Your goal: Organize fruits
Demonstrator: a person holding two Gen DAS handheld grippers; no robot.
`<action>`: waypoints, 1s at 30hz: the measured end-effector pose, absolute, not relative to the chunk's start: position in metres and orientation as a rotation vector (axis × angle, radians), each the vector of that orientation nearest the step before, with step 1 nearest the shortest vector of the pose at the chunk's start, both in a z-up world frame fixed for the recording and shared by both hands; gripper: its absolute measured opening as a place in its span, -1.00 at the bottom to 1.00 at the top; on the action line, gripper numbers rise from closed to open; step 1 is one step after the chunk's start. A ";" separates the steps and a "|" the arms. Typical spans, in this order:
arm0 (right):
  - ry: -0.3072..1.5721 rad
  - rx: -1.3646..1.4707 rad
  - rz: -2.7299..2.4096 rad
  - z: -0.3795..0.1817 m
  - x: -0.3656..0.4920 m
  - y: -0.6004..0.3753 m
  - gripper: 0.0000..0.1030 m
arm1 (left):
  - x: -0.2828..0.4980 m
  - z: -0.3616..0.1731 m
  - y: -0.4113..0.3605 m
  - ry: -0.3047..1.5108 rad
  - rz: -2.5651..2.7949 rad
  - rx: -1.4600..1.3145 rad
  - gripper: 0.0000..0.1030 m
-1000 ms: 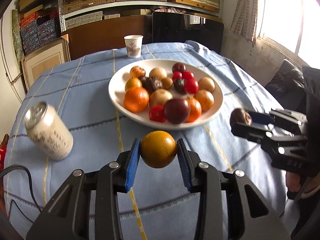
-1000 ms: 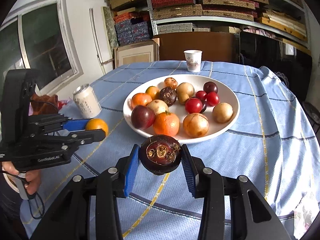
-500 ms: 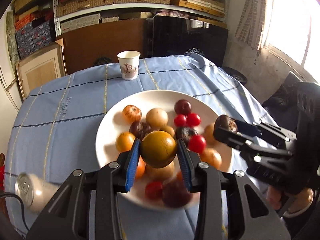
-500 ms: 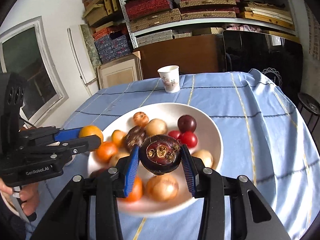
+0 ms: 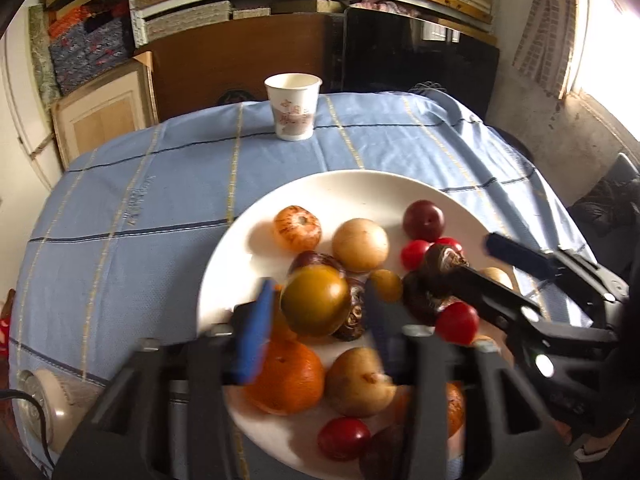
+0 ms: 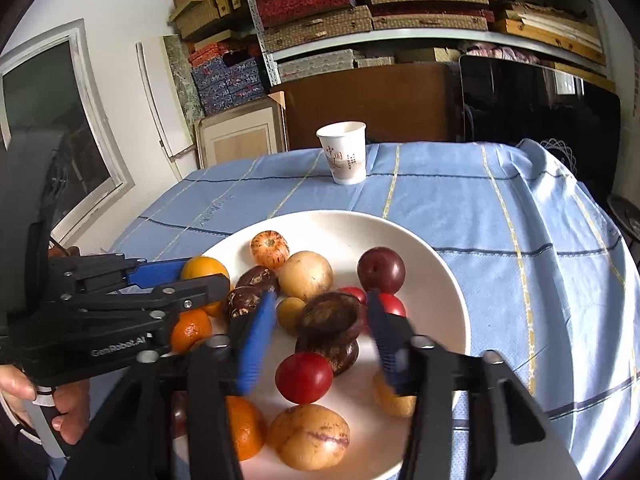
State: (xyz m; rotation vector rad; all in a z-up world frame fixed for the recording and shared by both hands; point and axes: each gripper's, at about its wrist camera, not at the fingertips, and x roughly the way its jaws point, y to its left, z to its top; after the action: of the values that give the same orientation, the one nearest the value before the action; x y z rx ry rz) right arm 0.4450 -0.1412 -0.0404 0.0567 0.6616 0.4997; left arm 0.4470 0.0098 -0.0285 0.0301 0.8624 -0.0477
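While both grippers are angled down over the smooth white plate (image 5: 244, 248) on the woven blue cloth (image 5: 132, 200), their blue ribbed jaws are opening: a round, glossy greenish-orange fruit (image 5: 315, 300) is seen loose between the left gripper (image 5: 318, 320) jaws, and a dark, leathery mangosteen (image 6: 330, 320) between those of the right gripper (image 6: 322, 334), both over the piled fruit
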 end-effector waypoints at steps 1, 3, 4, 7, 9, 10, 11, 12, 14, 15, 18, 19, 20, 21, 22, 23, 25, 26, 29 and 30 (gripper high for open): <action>0.656 0.051 0.499 -0.038 0.443 -0.142 0.28 | 0.444 -0.026 0.011 0.845 -0.022 0.029 0.51; 0.649 0.023 0.500 -0.030 0.436 -0.142 0.31 | 0.436 -0.017 0.013 0.812 0.005 0.028 0.62; 0.635 0.004 0.497 -0.024 0.430 -0.143 0.40 | 0.431 -0.012 0.014 0.804 0.006 0.029 0.63; 0.577 -0.057 0.475 -0.006 0.405 -0.142 0.68 | 0.411 0.005 0.015 0.768 0.027 0.038 0.75; 0.547 -0.092 0.474 0.005 0.386 -0.141 0.83 | 0.392 0.018 0.015 0.734 0.045 0.052 0.83; 0.538 -0.105 0.478 0.009 0.375 -0.141 0.87 | 0.380 0.024 0.016 0.716 0.049 0.057 0.84; 0.532 -0.115 0.482 0.012 0.365 -0.142 0.92 | 0.372 0.030 0.016 0.705 0.050 0.060 0.85; 0.529 -0.122 0.484 0.016 0.351 -0.143 0.93 | 0.358 0.036 0.016 0.691 0.049 0.064 0.88; 0.542 -0.128 0.490 0.021 0.326 -0.146 0.93 | 0.331 0.046 0.018 0.671 0.056 0.063 0.91; 0.547 -0.131 0.492 0.023 0.318 -0.146 0.93 | 0.314 0.050 0.018 0.660 0.059 0.062 0.91; 0.574 -0.168 0.500 0.023 0.281 -0.146 0.93 | 0.267 0.055 0.018 0.632 0.059 0.048 0.91; 0.575 -0.180 0.489 0.022 0.266 -0.147 0.93 | 0.251 0.054 0.017 0.636 0.056 0.044 0.91; 0.573 -0.187 0.483 0.020 0.257 -0.147 0.93 | 0.238 0.052 0.015 0.641 0.047 0.041 0.91; 0.571 -0.196 0.476 0.019 0.246 -0.148 0.93 | 0.227 0.049 0.014 0.644 0.046 0.041 0.91; 0.571 -0.199 0.472 0.017 0.240 -0.149 0.93 | 0.217 0.047 0.013 0.645 0.051 0.044 0.91; 0.574 -0.203 0.465 0.015 0.230 -0.150 0.93 | 0.207 0.044 0.012 0.644 0.060 0.050 0.91; 0.581 -0.217 0.450 0.010 0.217 -0.152 0.93 | 0.184 0.039 0.007 0.633 0.080 0.068 0.91; 0.580 -0.222 0.441 0.009 0.213 -0.152 0.93 | 0.175 0.037 0.005 0.628 0.082 0.073 0.91; 0.572 -0.219 0.426 0.007 0.200 -0.154 0.93 | 0.158 0.033 -0.001 0.625 0.070 0.081 0.91; 0.573 -0.214 0.427 0.007 0.195 -0.155 0.93 | 0.153 0.031 -0.004 0.625 0.068 0.083 0.91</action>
State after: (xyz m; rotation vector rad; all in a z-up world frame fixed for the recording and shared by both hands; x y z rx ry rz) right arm 0.1952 -0.1552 0.0067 -0.2144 0.5732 0.4266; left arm 0.1530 -0.0039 0.0307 0.0831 0.6247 0.0685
